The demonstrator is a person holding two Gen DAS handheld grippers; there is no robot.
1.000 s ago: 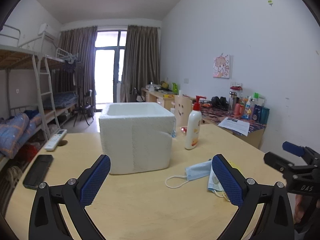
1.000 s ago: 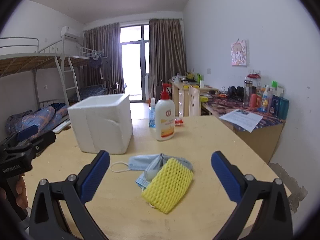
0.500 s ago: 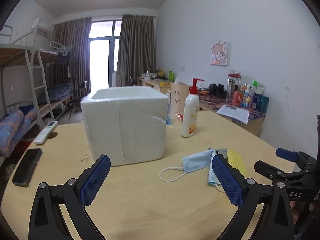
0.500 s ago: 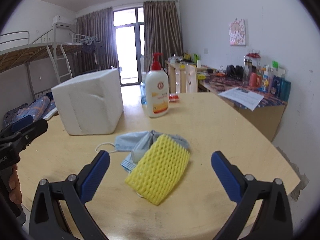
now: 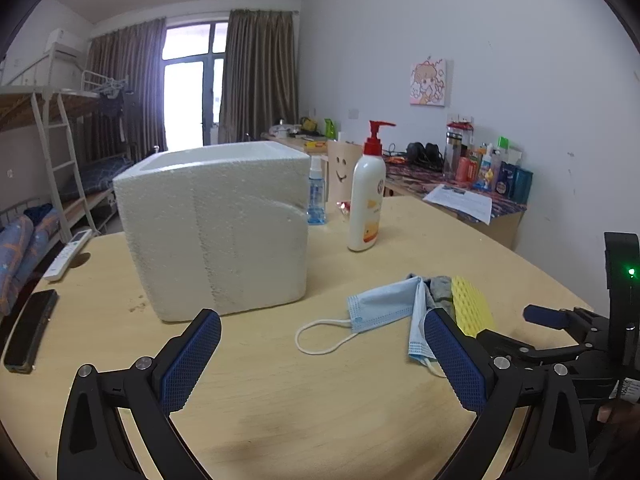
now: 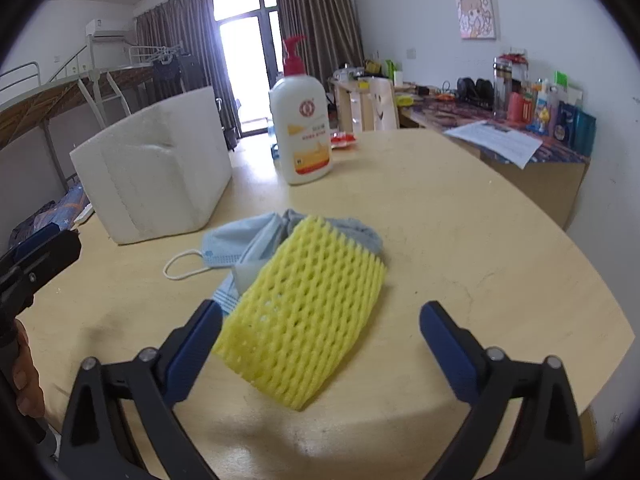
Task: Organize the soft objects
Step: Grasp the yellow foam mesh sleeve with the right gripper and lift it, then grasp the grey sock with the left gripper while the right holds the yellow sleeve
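Observation:
A yellow foam net sleeve [image 6: 304,308] lies on the round wooden table [image 6: 460,236], on top of a blue face mask [image 6: 232,248] and a grey cloth [image 6: 360,232]. My right gripper [image 6: 320,332] hovers low over the sleeve's near end; its jaws are closing, wide apart, the pads not touching the sleeve. In the left wrist view the mask [image 5: 384,300], cloth [image 5: 438,286] and sleeve [image 5: 470,306] lie right of centre. My left gripper [image 5: 320,350] stands open above bare table, in front of a white foam box [image 5: 216,224].
A white pump bottle [image 6: 300,136] and a small blue spray bottle [image 5: 316,196] stand behind the pile. A phone [image 5: 28,330] and a remote [image 5: 68,248] lie at the table's left edge. A cluttered desk [image 6: 520,128] lines the right wall; a bunk bed [image 5: 48,140] stands at left.
Both grippers have come down and forward toward the table. The yellow sleeve now sits between the right gripper's fingers, much larger in its view. The foam box looms closer to the left one.

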